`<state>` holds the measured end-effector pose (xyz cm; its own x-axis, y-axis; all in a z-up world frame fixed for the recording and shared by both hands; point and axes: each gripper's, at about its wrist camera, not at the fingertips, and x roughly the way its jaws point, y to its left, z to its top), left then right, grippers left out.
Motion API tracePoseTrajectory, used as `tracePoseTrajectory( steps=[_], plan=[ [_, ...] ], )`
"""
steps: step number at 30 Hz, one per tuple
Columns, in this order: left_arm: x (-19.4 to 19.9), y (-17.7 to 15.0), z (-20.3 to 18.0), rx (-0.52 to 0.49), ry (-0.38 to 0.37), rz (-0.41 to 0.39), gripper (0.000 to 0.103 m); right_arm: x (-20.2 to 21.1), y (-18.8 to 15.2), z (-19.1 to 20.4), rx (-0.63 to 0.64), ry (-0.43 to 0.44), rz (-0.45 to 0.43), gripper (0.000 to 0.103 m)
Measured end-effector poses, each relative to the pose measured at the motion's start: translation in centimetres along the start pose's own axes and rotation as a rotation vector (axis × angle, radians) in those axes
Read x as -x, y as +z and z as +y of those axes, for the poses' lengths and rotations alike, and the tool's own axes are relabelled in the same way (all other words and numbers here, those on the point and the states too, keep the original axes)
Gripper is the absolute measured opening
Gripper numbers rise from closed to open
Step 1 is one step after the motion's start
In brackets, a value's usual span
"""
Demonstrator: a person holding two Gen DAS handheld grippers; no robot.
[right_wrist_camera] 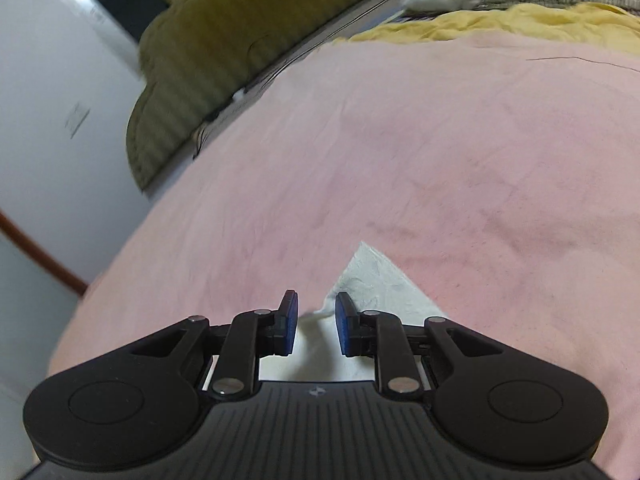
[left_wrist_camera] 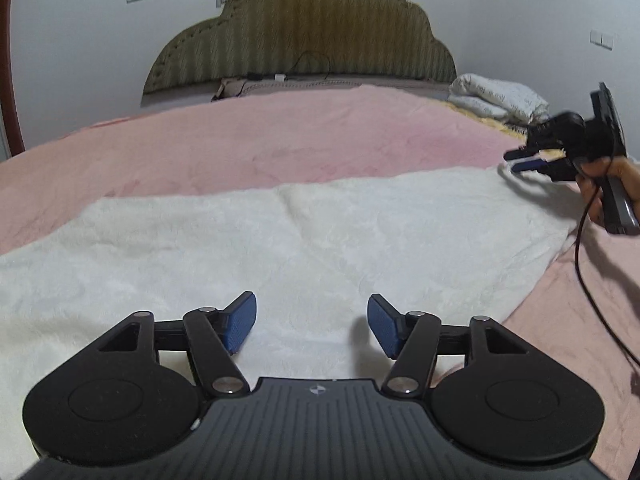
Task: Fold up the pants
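Observation:
White fleecy pants [left_wrist_camera: 320, 240] lie spread flat across a pink bed cover [left_wrist_camera: 280, 140]. My left gripper [left_wrist_camera: 312, 304] hovers low over the near part of the pants, open, with nothing between its blue pads. At the pants' right end a person's hand [left_wrist_camera: 600, 184] holds my right gripper [left_wrist_camera: 516, 162]. In the right wrist view, the right gripper [right_wrist_camera: 317, 300] has a narrow gap between its pads. A white corner of the pants [right_wrist_camera: 380, 280] lies on the bed just under and beyond them, and the pads do not press on it.
A padded olive headboard [left_wrist_camera: 300, 32] stands at the far end against a white wall. Folded white bedding [left_wrist_camera: 496, 96] and a yellow blanket [right_wrist_camera: 480, 24] lie at the far right. A black cable [left_wrist_camera: 580, 248] hangs from the right gripper over the bed's right side.

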<state>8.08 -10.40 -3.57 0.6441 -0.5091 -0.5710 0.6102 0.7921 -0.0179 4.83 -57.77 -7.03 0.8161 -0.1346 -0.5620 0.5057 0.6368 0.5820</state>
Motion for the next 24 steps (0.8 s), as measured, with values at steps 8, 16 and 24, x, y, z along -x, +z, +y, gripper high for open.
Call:
tracePoseTrajectory(
  steps=[8, 16, 24],
  plan=[
    [-1.3, -0.8, -2.5, -0.121, 0.004, 0.033, 0.07, 4.5, -4.7, -1.0, 0.154, 0.106, 0.109, 0.039],
    [-1.5, -0.1, -3.2, -0.057, -0.03, -0.022, 0.076, 9.6, -7.9, 1.1, 0.255, 0.183, 0.067, 0.046],
    [-1.9, -1.5, -4.0, -0.103, -0.022, -0.031, 0.083, 12.6, -10.1, 1.2, 0.346, 0.02, -0.019, 0.054]
  ],
)
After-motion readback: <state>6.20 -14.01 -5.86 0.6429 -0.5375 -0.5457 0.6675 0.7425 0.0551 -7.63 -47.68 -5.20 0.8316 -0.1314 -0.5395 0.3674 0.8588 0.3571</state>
